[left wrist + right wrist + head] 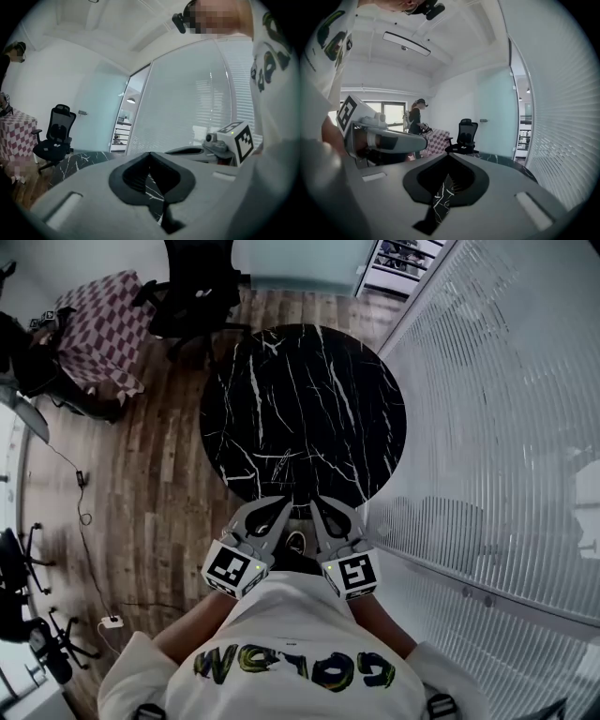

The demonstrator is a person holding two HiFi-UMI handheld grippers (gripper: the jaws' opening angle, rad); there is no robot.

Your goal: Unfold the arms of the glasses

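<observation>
You are at the approach, and nothing is gripped yet. Your grey left tongs (279, 507) and grey right tongs (319, 507) are both pressed together with nothing between them. They sit side by side over the near rim of the round black, white-veined marble tabletop (309, 381). What looks like the thin-framed glasses (279, 459) lies on it just ahead of the tongs, too faint to tell if the arms are folded. Next, I judge, you must spread both tongs, steady the frame with one and catch an arm with the other. Around you are a brown wood-plank floor (159, 465), a black office chair (192, 287), a pink checked cloth (98, 324) and a ribbed frosted glass wall (506, 427).
</observation>
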